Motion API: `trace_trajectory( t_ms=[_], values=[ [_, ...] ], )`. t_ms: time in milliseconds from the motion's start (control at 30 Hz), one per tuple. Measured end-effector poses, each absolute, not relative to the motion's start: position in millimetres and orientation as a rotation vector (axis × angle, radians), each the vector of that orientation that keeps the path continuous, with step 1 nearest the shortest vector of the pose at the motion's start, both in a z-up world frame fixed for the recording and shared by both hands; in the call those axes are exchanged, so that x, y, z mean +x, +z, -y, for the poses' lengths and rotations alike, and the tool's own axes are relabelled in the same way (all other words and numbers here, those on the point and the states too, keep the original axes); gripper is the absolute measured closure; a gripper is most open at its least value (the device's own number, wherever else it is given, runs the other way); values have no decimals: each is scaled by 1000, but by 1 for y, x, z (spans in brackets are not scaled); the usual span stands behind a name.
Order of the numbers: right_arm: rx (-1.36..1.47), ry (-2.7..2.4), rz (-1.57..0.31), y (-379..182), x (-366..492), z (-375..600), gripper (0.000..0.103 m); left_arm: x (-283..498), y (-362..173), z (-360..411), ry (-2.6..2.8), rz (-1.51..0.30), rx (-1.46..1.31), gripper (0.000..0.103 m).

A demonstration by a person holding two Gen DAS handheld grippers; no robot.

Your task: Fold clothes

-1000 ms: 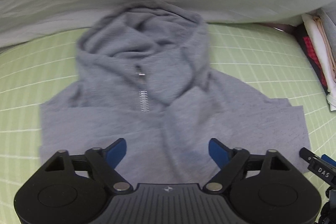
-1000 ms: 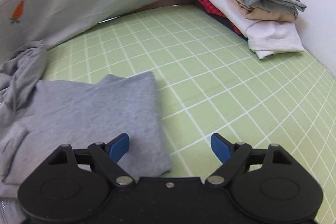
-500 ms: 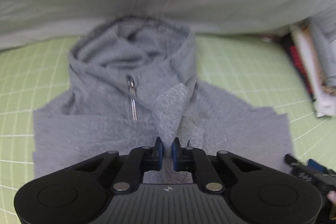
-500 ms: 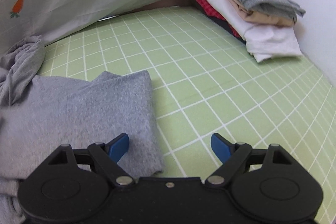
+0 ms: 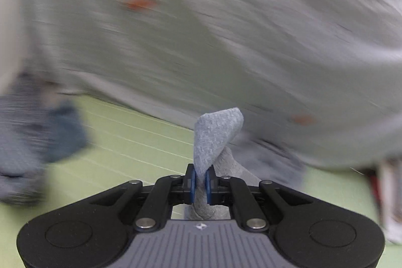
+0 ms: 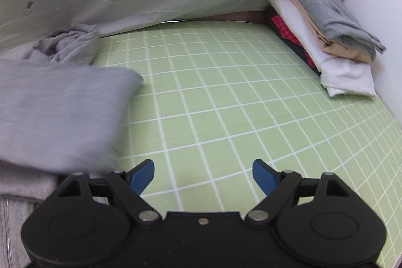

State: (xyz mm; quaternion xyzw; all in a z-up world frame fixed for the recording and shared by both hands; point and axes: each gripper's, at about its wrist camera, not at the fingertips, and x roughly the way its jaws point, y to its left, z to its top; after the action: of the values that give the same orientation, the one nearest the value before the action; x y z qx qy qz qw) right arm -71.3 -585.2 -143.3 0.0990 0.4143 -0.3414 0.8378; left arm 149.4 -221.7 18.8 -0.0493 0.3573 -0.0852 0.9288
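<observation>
**A pinch of grey cloth goes up**

The left gripper (image 5: 199, 180) squeezes a bit of the soft grey zip hoodie (image 6: 57, 107), lifted above the green checked mat (image 6: 226, 104). The right gripper (image 6: 202, 173) waits wide, holding nothing. The lifted part likely needs laying flat over the hoodie.

Hoodie (image 6: 57, 104): grey knitted cloth, matt, soft. Fingers (image 6: 263, 176): blue plastic pads, black matt frame. Mat (image 6: 226, 104): smooth green, white grid.
</observation>
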Motion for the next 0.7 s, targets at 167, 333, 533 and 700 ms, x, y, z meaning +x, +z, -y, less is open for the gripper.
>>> trace_trajectory(
  t_ms=[167,333,533,700],
  values=[
    [191,-692,-879,-139,-57,573,17,168,-18,172,24,-813,-80,58],
    [170,-640,-877,-136,-34,558,17,163,-60,162,-7,-937,-106,45],
    [145,-556,-944,-147,-2,538,16,165,-110,160,21,-1043,-79,35],
    [107,-563,-992,-157,6,531,13,174,-135,143,142,-1085,-75,29]
  ],
)
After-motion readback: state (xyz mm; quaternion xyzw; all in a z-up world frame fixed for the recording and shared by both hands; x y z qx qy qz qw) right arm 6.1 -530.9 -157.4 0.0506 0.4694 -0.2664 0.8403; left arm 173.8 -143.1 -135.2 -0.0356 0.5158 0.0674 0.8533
